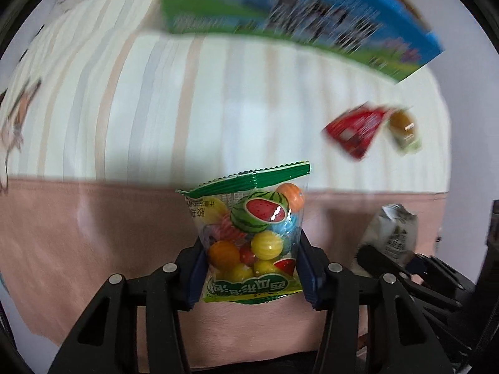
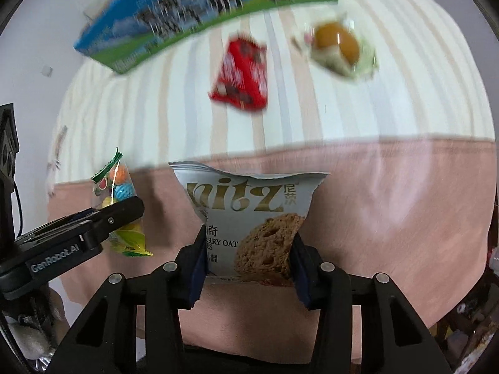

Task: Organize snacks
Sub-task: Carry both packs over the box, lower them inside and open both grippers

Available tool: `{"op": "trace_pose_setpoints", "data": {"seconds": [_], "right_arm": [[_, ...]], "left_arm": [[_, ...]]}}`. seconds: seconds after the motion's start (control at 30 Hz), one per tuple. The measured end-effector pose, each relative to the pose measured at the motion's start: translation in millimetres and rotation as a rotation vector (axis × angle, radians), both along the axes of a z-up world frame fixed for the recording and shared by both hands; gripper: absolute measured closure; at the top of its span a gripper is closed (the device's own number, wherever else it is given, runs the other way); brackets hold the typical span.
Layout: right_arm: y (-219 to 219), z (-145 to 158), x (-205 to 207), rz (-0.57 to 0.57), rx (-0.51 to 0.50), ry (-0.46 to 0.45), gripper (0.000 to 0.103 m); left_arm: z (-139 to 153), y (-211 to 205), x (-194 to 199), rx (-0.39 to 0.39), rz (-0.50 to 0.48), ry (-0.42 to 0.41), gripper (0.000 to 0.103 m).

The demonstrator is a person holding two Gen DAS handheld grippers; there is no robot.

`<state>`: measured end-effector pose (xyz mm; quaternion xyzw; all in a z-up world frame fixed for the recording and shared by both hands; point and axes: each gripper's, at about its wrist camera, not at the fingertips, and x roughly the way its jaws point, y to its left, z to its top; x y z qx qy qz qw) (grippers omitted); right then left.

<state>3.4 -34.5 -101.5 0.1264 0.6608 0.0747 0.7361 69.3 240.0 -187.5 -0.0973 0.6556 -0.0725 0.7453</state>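
**A:** Left gripper [image 1: 251, 268] is clamped on the clear crinkly bag of fruit-shaped gum balls [image 1: 252, 237], the right gripper [image 2: 248, 258] on the silver foil oat-cookie packet [image 2: 249, 218], both above the pink-and-striped bedsheet [image 2: 374, 202].

**B:** Both look light and slippery; the cookie's probably crumbly, so I'd pinch low and gently.

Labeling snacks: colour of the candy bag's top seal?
Green, on the candy bag; clearest in the left wrist view.

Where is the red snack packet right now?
The red packet lies on the striped cloth, between the blue-green box and the orange-topped packet.
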Motion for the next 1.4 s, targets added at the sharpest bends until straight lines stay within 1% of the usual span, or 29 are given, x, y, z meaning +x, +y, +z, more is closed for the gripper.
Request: {"op": "trace_pose_setpoints", "data": {"seconds": [0.07, 0.1, 0.17, 0.2, 0.23, 0.3, 0.4, 0.43, 0.53, 0.6, 0.63, 0.7, 0.73, 0.77, 0.83, 0.97, 1.03, 1.1, 1.13, 1.17, 1.2, 1.23, 1.27, 1.3, 1.33, 1.37, 1.4], "right_arm": [[-8.3, 19.6, 15.0, -0.010, 0.021, -0.033, 0.054], [-13.9, 21.8, 27.4, -0.016, 0.026, -0.048, 0.054], [-23.7, 46.0, 55.8, -0.021, 0.035, -0.087, 0.054], [-29.4, 54.6, 66.6, -0.025, 0.043, -0.106, 0.054], [-33.7, 67.1, 82.4, -0.028, 0.053, -0.129, 0.054], [-36.6, 88.1, 104.4, -0.028, 0.061, -0.172, 0.054], [-39.6, 112.5, 140.0, -0.021, 0.064, -0.220, 0.054], [-43.7, 123.6, 159.9, -0.020, 0.070, -0.233, 0.054], [-44.8, 137.8, 207.8, -0.016, 0.060, -0.245, 0.054], [-48.3, 139.7, 242.9, -0.014, 0.042, -0.236, 0.054], [-46.9, 136.2, 267.9, -0.005, 0.029, -0.215, 0.054], [-42.4, 130.5, 299.6, -0.010, 0.006, -0.191, 0.054], [-42.8, 122.3, 318.9, 0.001, -0.009, -0.164, 0.054], [-42.4, 115.3, 330.8, -0.002, -0.017, -0.147, 0.054], [-37.2, 98.1, 358.7, 0.015, -0.035, -0.094, 0.054], [-35.1, 66.3, 381.0, 0.006, -0.073, -0.035, 0.054], [-36.5, 51.8, 389.4, -0.007, -0.073, -0.007, 0.054], [-38.2, 45.2, 392.6, -0.015, -0.081, 0.010, 0.053], [-39.3, 40.9, 395.8, -0.021, -0.083, 0.029, 0.051], [-39.7, 38.4, 398.1, -0.024, -0.081, 0.040, 0.039], [-40.3, 34.3, 402.3, -0.033, -0.076, 0.045, 0.018], [-41.0, 33.8, 404.2, -0.035, -0.063, 0.041, 0.011], [-41.2, 28.9, 407.5, -0.031, -0.057, 0.035, 0.010], [-41.8, 26.9, 409.0, -0.029, -0.065, 0.032, 0.010], [-41.5, 26.4, 409.6, -0.024, -0.070, 0.033, 0.010], [-40.8, 25.0, 410.7, -0.018, -0.073, 0.035, 0.010], [-40.2, 24.7, 410.4, -0.012, -0.082, 0.036, 0.010]], "left_arm": [[25.8, -7.0, 11.4, -0.031, -0.016, -0.038, 0.056], [34.8, -6.7, 14.9, -0.039, -0.026, -0.051, 0.056], [65.8, -15.9, 35.3, -0.066, -0.048, -0.093, 0.055], [83.3, -13.5, 70.6, -0.074, -0.053, -0.103, 0.056], [90.2, -8.9, 86.1, -0.084, -0.060, -0.117, 0.055], [114.2, -14.9, 110.3, -0.098, -0.076, -0.151, 0.055], [137.8, -25.1, 149.6, -0.112, -0.097, -0.174, 0.055], [146.1, -27.8, 168.1, -0.118, -0.105, -0.178, 0.055], [156.6, -37.4, 216.1, -0.107, -0.122, -0.182, 0.055], [151.4, -44.2, 258.7, -0.096, -0.128, -0.160, 0.055], [145.2, -47.5, 277.4, -0.099, -0.136, -0.138, 0.055], [130.9, -50.5, 318.3, -0.106, -0.139, -0.082, 0.055], [125.8, -51.6, 331.8, -0.104, -0.146, -0.060, 0.055], [114.8, -52.2, 353.2, -0.105, -0.138, -0.020, 0.055], [100.3, -53.9, 378.1, -0.110, -0.138, 0.026, 0.055], [75.2, -62.5, 421.6, -0.079, -0.151, 0.079, 0.055], [65.9, -67.1, 434.4, -0.071, -0.165, 0.102, 0.055], [56.5, -70.9, 445.4, -0.060, -0.175, 0.130, 0.055], [52.2, -71.7, 447.7, -0.055, -0.181, 0.149, 0.055], [46.2, -71.8, 451.5, -0.059, -0.182, 0.174, 0.054], [42.0, -70.2, 454.0, -0.066, -0.170, 0.189, 0.052], [39.3, -68.0, 455.5, -0.073, -0.157, 0.192, 0.043], [41.0, -65.5, 457.9, -0.082, -0.149, 0.180, 0.033], [42.4, -63.1, 460.2, -0.086, -0.142, 0.163, 0.027], [44.2, -62.0, 460.9, -0.082, -0.144, 0.149, 0.013], [46.0, -60.9, 461.1, -0.072, -0.148, 0.142, 0.009], [44.2, -60.8, 460.2, -0.068, -0.146, 0.139, 0.009]]}}
